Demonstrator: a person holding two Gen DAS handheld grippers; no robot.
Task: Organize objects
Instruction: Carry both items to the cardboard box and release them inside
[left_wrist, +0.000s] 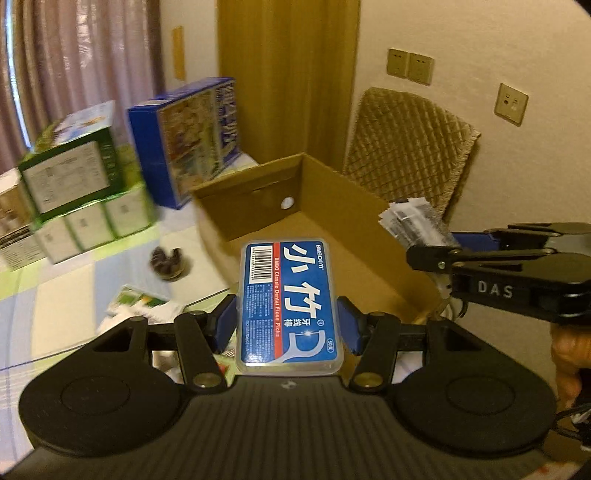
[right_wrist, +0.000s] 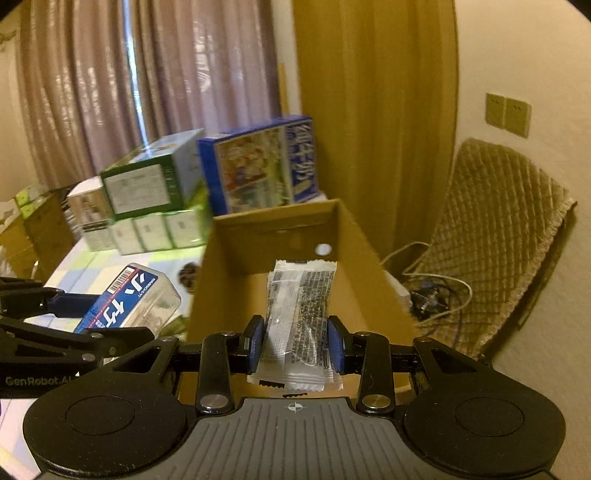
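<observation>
My left gripper (left_wrist: 288, 325) is shut on a clear floss-pick box (left_wrist: 290, 301) with a blue label, held above the near rim of an open cardboard box (left_wrist: 343, 221). My right gripper (right_wrist: 297, 341) is shut on a clear printed sachet pack (right_wrist: 301, 317), which hangs over the same cardboard box (right_wrist: 273, 229). In the left wrist view the right gripper (left_wrist: 421, 254) comes in from the right with the sachet pack (left_wrist: 413, 221) over the box's right wall. In the right wrist view the floss-pick box (right_wrist: 129, 299) and left gripper (right_wrist: 70, 306) sit at the left.
Green and white cartons (left_wrist: 74, 192) and a blue picture box (left_wrist: 188, 136) are stacked behind the cardboard box on a checked tablecloth (left_wrist: 48, 295). A small dark object (left_wrist: 168, 260) and a packet (left_wrist: 140, 301) lie on the cloth. A padded chair (right_wrist: 491, 236) and cables (right_wrist: 432, 295) are at right.
</observation>
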